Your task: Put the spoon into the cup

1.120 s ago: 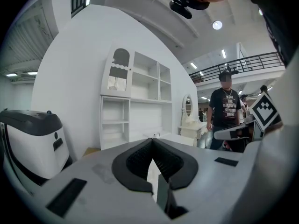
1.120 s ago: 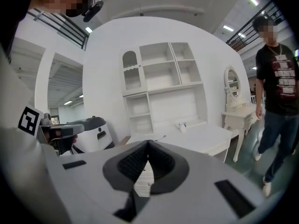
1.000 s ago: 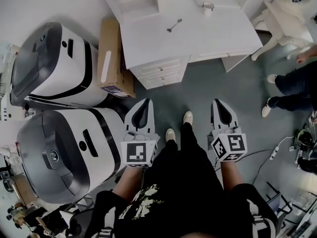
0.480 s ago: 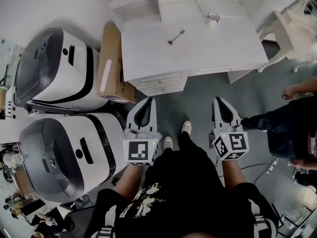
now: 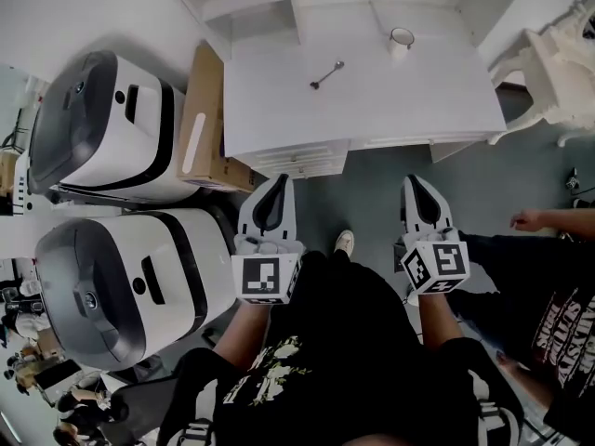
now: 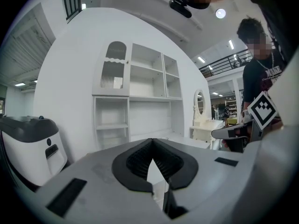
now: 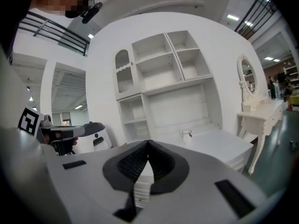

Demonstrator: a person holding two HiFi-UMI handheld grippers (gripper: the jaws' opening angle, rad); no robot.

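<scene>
A metal spoon lies on the white desk at the top of the head view. A small white cup stands upright to its right, further back; the same cup shows small in the right gripper view. My left gripper and right gripper are held side by side over the grey floor, short of the desk's front edge. Both point toward the desk. Each has its jaws shut with nothing between them, as the left gripper and right gripper show in their own views.
Two big white-and-grey machines stand at the left, with a cardboard box beside the desk. Drawers face me under the desktop. A white ornate chair is at the right. Another person stands close on the right.
Both grippers have been carried forward toward the desk, which now sits nearer in the head view. The person at the right has come closer.
</scene>
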